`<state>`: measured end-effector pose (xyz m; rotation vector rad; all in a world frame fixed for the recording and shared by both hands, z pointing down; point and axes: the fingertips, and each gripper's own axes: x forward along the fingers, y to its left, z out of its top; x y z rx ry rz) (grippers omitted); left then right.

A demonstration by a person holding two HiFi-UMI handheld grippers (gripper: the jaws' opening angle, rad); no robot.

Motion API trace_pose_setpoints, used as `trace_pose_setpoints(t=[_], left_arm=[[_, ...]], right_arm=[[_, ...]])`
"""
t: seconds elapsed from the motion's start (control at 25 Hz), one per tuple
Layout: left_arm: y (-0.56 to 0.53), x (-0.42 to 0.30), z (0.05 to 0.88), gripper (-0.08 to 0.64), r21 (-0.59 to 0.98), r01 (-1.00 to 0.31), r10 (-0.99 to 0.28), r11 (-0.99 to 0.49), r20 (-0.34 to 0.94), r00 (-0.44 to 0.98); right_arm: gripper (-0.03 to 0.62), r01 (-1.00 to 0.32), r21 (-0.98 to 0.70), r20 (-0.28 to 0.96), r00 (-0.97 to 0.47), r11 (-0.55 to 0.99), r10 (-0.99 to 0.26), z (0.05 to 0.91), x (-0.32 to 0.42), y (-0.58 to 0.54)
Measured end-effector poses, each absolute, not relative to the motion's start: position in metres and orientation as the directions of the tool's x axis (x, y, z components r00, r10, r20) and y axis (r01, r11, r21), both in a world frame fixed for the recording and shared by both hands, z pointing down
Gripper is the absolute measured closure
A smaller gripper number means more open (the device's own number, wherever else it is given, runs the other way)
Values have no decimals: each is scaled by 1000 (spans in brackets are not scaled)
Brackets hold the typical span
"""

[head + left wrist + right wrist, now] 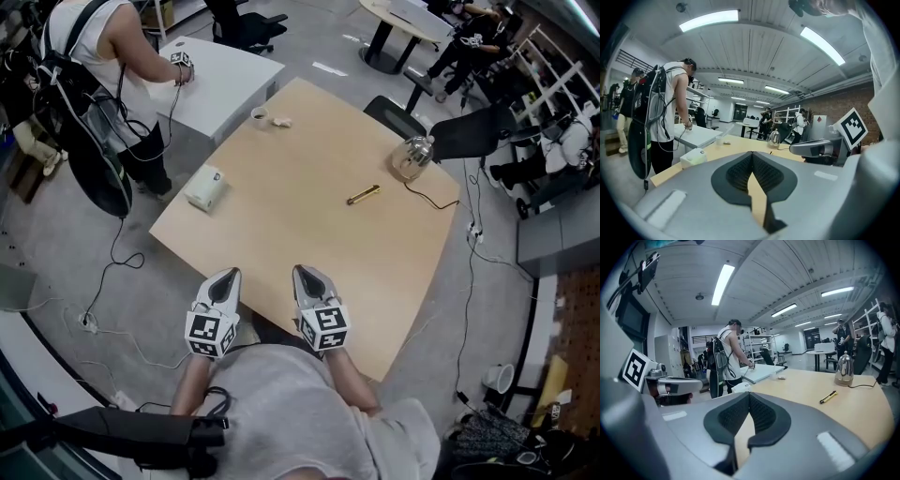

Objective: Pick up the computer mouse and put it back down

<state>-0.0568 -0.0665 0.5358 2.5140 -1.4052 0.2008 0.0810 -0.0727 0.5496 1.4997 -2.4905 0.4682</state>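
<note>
I cannot make out a computer mouse for certain. A small white object (pixel 281 121) lies at the far side of the wooden table (pixel 309 244) next to a cup (pixel 259 115); it is too small to identify. My left gripper (pixel 225 278) and right gripper (pixel 307 275) hover side by side over the table's near edge, both pointing across it. Each is shut, tips touching, with nothing between the jaws. The left gripper view shows its own jaws (pixel 752 153) closed, and the right gripper view shows the same for the right gripper (pixel 749 393).
A white box-like object (pixel 204 187) sits near the table's left edge. A yellow pen-like tool (pixel 363 194) lies mid-table and a metal kettle (pixel 412 155) with a cord at the far right. A person (pixel 103 56) stands at a white desk (pixel 220 75) beyond.
</note>
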Motion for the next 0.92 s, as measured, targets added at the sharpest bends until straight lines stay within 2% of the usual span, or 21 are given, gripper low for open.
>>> trace_pose_setpoints(t=[0.92], left_arm=[[-67, -62, 542, 541, 159, -859, -821, -487, 253, 513]], right_arm=[[586, -880, -195, 348, -476, 434, -808, 559, 79, -75]])
